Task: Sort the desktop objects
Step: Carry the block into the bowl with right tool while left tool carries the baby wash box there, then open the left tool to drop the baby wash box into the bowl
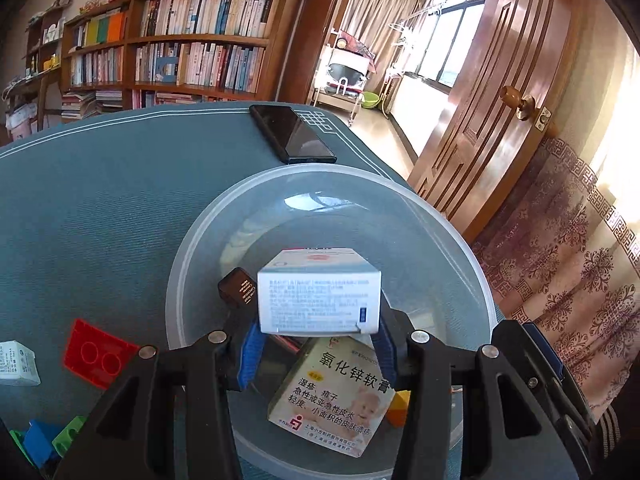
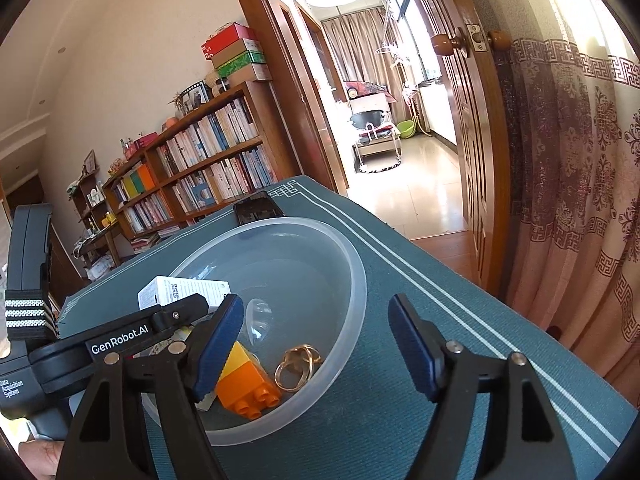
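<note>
A clear plastic bowl (image 1: 440, 248) (image 2: 352, 264) stands on the teal tablecloth. My left gripper (image 1: 318, 350) hovers over it, its blue pads pressed on the sides of a white medicine box (image 1: 318, 300) (image 2: 180, 290) held above the bowl. Inside the bowl lie an ointment box (image 1: 336, 392), a small brown item (image 1: 238, 292), an orange and yellow brick (image 2: 244, 384) and a gold ring ornament (image 2: 298, 366). My right gripper (image 2: 316, 348) stands open at the bowl's near rim with nothing between its pads; the brick lies beside its left pad.
A black phone (image 1: 292, 134) (image 2: 258, 208) lies beyond the bowl near the table's far corner. A red brick (image 1: 98, 354), a small white box (image 1: 16, 362) and blue and green bricks (image 1: 40, 436) sit left of the bowl. The table edge, a door and a curtain are at the right.
</note>
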`<state>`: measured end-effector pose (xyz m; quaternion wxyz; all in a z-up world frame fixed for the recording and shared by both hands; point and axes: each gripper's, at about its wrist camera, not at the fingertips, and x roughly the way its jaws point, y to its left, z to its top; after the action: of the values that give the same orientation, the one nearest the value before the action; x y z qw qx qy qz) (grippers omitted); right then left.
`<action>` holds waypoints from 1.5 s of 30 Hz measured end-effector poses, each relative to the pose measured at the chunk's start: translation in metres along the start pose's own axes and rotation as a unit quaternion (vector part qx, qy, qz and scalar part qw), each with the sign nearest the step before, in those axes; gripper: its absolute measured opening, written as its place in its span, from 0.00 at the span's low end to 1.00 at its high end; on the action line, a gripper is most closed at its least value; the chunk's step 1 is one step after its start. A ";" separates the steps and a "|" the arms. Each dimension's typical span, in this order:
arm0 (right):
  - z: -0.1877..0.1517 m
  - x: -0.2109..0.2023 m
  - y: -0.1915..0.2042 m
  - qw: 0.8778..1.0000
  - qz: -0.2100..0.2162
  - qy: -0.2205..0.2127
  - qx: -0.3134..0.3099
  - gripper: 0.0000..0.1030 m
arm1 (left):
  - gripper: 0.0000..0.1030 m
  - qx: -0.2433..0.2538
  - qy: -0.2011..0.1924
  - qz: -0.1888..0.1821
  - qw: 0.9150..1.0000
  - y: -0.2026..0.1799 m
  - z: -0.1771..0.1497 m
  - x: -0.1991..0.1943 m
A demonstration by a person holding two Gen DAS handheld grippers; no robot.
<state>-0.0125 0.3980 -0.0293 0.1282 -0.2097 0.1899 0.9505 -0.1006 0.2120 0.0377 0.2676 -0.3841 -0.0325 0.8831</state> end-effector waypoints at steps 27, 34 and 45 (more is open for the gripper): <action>-0.002 0.000 0.002 1.000 0.002 0.004 -0.008 0.79 | 0.62 0.035 -0.001 0.108 0.994 0.008 -0.003 -0.023; -0.003 -0.001 0.006 1.000 0.003 0.002 -0.013 0.79 | 0.62 0.027 -0.001 0.104 0.994 0.010 -0.006 -0.020; -0.003 -0.003 0.009 1.000 0.004 -0.002 -0.019 0.80 | 0.63 -0.006 -0.026 0.097 0.995 0.017 0.003 -0.051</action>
<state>-0.0119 0.3880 -0.0275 0.1208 -0.2097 0.1720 0.9549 -0.0817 0.1719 0.0692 0.1772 -0.3639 -0.0068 0.9144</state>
